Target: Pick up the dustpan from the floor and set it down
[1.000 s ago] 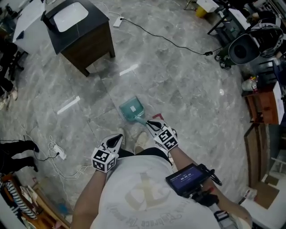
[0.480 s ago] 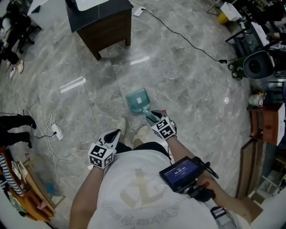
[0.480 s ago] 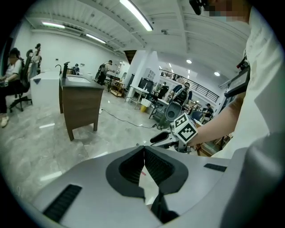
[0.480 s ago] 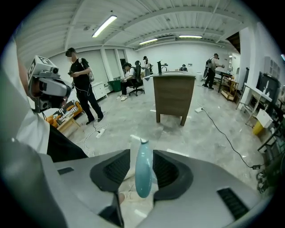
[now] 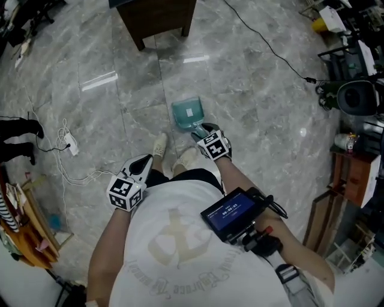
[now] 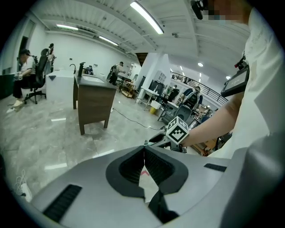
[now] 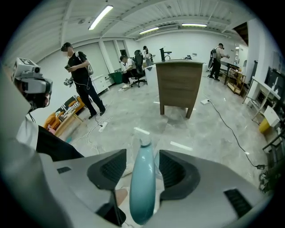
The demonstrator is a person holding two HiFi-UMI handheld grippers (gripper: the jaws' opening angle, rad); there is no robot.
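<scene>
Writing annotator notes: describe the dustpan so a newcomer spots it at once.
On the grey marble floor, near the dark wooden desk, just ahead of the person's pale shoes. The dustpan is the only teal thing there, its handle between the right tool's just-opened jaws.

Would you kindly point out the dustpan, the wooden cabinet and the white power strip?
dustpan (image 5: 187, 114), head view, middle of its teal scoop
cabinet (image 5: 157, 15), head view, its dark wooden side
power strip (image 5: 71, 143), head view, its white body

Dustpan on the floor between cabinet and the person's shoes
</scene>
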